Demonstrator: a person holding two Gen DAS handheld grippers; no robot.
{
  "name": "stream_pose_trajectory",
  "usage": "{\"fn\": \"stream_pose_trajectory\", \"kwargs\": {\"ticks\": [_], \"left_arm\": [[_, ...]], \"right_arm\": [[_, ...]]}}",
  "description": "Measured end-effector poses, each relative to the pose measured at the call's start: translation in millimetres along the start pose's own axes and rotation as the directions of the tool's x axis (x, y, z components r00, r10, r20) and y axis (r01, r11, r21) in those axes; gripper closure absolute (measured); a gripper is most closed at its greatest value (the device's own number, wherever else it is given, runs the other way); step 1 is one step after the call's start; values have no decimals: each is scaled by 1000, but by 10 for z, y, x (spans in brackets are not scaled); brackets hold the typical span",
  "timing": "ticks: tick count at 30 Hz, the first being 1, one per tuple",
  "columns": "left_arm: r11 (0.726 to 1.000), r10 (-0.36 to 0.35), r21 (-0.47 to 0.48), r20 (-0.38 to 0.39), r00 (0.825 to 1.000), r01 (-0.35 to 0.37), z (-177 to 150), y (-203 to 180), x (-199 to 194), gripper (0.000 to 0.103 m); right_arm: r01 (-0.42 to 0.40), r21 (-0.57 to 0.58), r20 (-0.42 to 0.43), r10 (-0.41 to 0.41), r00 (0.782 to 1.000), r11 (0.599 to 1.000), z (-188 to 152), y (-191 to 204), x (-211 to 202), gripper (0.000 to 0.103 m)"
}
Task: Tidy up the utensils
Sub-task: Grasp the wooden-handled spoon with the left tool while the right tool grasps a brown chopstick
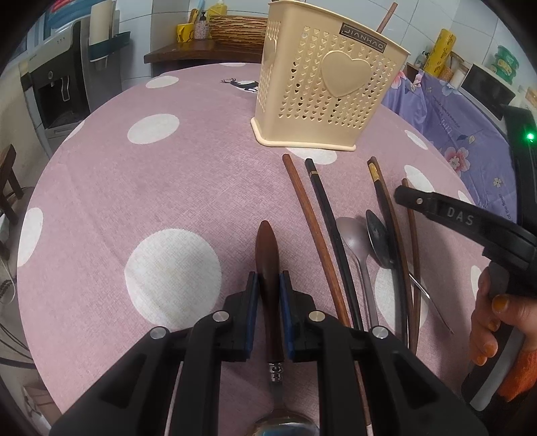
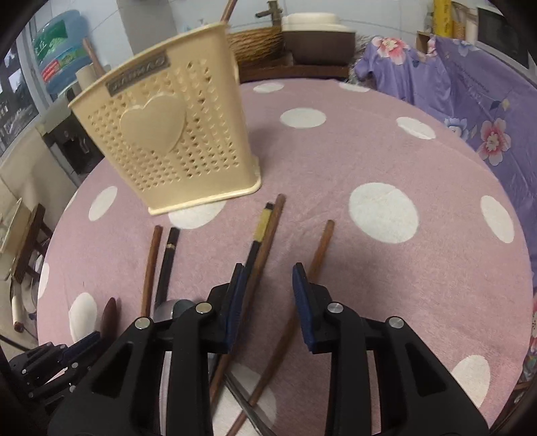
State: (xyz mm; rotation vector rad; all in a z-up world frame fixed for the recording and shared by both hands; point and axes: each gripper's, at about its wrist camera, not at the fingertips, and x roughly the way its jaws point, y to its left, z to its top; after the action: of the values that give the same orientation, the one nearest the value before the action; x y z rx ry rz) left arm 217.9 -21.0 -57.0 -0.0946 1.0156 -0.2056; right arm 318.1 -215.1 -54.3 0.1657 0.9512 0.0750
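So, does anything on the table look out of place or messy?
Yes. The chopsticks and two metal spoons lie loose and fanned on the tablecloth, some crossing each other, while the cream holder stands upright with only one stick showing inside.

Right claw (image 2: 266,285) jaws apart over brown chopsticks (image 2: 265,244) on the polka-dot desk (image 2: 386,161); nothing gripped. Cream holder (image 2: 167,134) stands upright beyond.

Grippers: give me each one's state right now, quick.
Left gripper: shut on the wooden-handled spoon.
Right gripper: jaws open, holding nothing, over the chopsticks.
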Motion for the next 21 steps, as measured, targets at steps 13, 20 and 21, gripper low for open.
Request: {"fn": "stream_pose_trajectory", "kwargs": {"ticks": [13,20,21], "left_arm": [[1000,-11,2,-6,1000,11,31,32,10,88],[1000,11,5,-18,1000,-11,114,5,57,88],[1000,15,5,-18,1000,-15,126,-3,65,87]], "right_arm": [[78,-22,-53,-79,995,997,85,-64,195,76],[133,38,-35,-132,991,990,226,-69,278,80],[140,41,-32,-139,990,989,231,-60,287,80]]}}
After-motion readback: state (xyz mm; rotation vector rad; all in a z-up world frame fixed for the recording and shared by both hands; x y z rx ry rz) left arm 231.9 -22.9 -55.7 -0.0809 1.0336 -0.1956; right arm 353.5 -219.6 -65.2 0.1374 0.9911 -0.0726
